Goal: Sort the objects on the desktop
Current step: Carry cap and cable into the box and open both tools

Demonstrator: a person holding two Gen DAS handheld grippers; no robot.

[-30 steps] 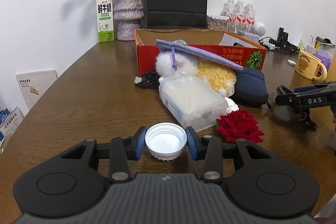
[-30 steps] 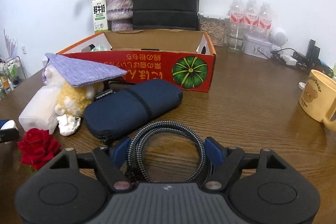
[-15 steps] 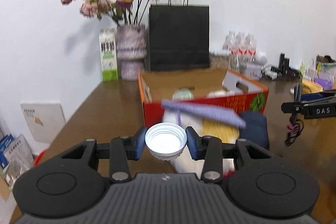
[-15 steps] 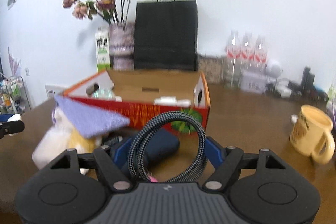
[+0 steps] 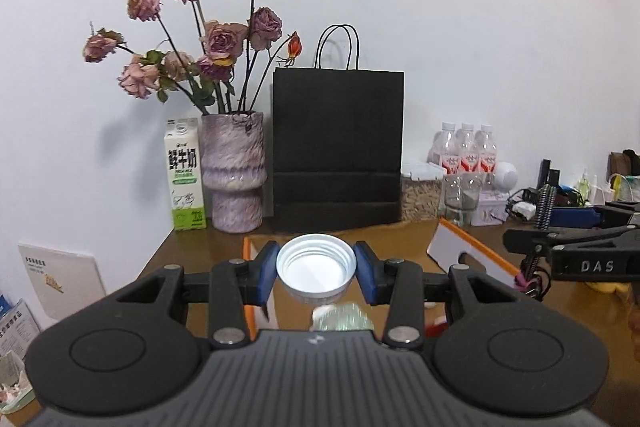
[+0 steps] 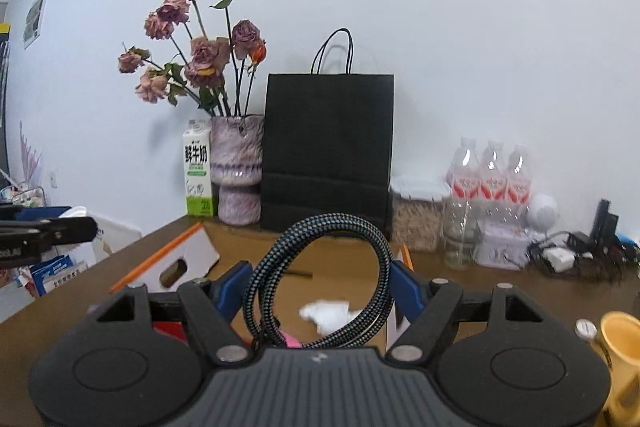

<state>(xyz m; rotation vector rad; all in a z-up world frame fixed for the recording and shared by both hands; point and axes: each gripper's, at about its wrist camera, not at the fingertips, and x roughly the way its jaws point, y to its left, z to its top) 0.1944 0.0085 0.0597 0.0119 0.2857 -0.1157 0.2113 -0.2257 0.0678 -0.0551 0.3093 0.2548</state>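
My left gripper (image 5: 316, 269) is shut on a white screw cap (image 5: 316, 271), open side up, held over the orange-edged cardboard box (image 5: 472, 251). My right gripper (image 6: 320, 285) is shut on a coil of black braided cable (image 6: 320, 279) that stands up between the blue pads, above the same box (image 6: 172, 261). In the left wrist view the right gripper (image 5: 576, 247) shows from the side at the right edge, the cable (image 5: 542, 211) hanging through it. A clear bottle (image 5: 340, 319) and white scraps (image 6: 328, 311) lie inside the box.
Along the wall stand a black paper bag (image 5: 338, 151), a purple vase of dried roses (image 5: 234, 171), a milk carton (image 5: 184, 175), water bottles (image 6: 490, 171) and a jar (image 6: 418, 213). A yellow mug (image 6: 620, 347) sits at the right, chargers and wires (image 6: 568, 255) behind it.
Both grippers rose from the tabletop with the cap and the cable and moved forward over the box. The plush, pouch and red rose have dropped out of view below.
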